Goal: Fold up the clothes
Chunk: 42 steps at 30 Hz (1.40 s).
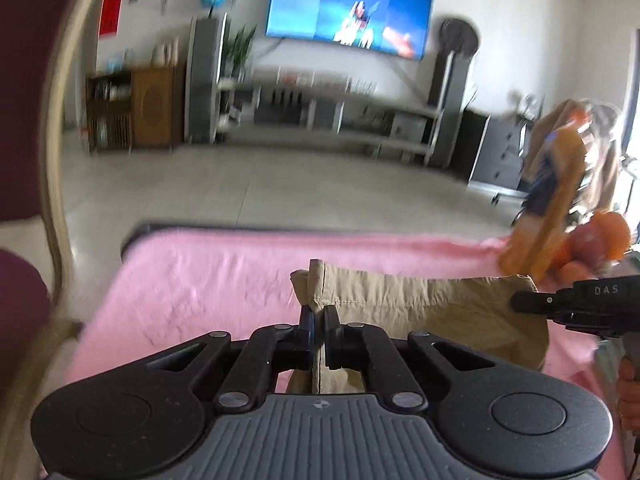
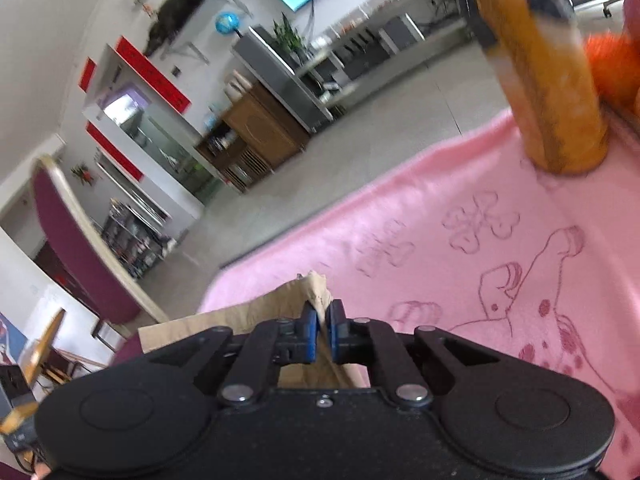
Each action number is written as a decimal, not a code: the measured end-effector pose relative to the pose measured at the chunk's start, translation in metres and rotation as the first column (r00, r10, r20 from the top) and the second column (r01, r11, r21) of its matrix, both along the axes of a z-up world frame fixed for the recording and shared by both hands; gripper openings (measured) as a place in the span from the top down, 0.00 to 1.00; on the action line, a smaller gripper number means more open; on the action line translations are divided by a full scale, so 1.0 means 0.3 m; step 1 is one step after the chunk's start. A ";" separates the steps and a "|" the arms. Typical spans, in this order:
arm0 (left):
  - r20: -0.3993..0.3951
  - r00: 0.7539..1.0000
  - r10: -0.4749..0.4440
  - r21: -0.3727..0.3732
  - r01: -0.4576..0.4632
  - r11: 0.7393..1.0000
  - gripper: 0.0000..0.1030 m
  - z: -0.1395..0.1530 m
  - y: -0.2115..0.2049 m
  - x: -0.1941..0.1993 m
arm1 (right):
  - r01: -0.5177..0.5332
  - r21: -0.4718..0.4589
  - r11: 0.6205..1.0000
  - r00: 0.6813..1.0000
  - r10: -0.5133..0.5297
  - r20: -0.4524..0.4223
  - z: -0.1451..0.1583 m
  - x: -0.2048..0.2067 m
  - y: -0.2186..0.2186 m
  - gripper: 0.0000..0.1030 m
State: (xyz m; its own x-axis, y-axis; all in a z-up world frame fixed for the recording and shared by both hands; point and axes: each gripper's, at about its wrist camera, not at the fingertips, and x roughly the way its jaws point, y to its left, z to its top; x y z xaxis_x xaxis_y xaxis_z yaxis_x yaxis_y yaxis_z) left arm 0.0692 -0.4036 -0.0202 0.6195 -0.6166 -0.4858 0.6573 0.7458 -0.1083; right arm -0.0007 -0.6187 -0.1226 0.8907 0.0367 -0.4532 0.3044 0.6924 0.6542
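Tan garment (image 1: 420, 304), cartoon-printed pink blanket (image 2: 460, 240)

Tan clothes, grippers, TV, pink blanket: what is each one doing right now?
tan garment: lying on the blanket, pinched at two spots
left hand-held gripper: shut on the garment's hem
right hand-held gripper: shut on a garment corner
pink blanket: spread flat under the garment
TV: switched on
orange bottle: standing upright on the blanket

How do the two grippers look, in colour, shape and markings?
Both are matte black. The left gripper and the right gripper have blue pads, silver rivets, round side discs and angled link bars. The left body is ribbed grey. The side view of the right one shows white letters "DAS".
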 end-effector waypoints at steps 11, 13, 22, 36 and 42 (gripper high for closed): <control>0.049 0.998 0.029 -0.203 -0.018 0.979 0.99 0.159 0.386 -0.437 | -0.010 -0.167 0.986 0.989 0.035 0.144 0.342 -0.513 0.410 0.94; 0.038 0.999 0.024 -0.208 -0.015 0.978 0.99 0.149 0.451 -0.504 | -0.023 -0.206 0.978 0.990 0.051 0.132 0.366 -0.592 0.480 0.94; -0.150 0.981 0.127 0.335 -0.070 0.940 0.98 -0.161 0.468 -0.580 | -0.049 -0.101 0.994 0.955 0.017 -0.296 0.132 -0.718 0.566 0.85; -0.556 0.831 0.030 -0.038 -0.061 0.997 0.61 -0.154 0.506 -0.483 | 0.039 0.303 0.952 0.992 0.000 -0.129 -0.019 -0.747 0.462 0.38; -0.658 0.751 0.053 -0.059 -0.121 0.991 0.45 -0.241 0.482 -0.443 | 0.093 0.460 0.883 0.989 -0.028 -0.147 -0.126 -0.735 0.429 0.35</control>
State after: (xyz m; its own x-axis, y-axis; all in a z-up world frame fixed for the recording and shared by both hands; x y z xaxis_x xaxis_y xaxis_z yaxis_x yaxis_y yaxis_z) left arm -0.0637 -0.2591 -0.0924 0.2253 -0.6381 -0.7362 0.3333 0.7605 -0.5572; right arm -0.2211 -0.4899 -0.1605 0.8309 0.2197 -0.5112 0.4422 0.2968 0.8464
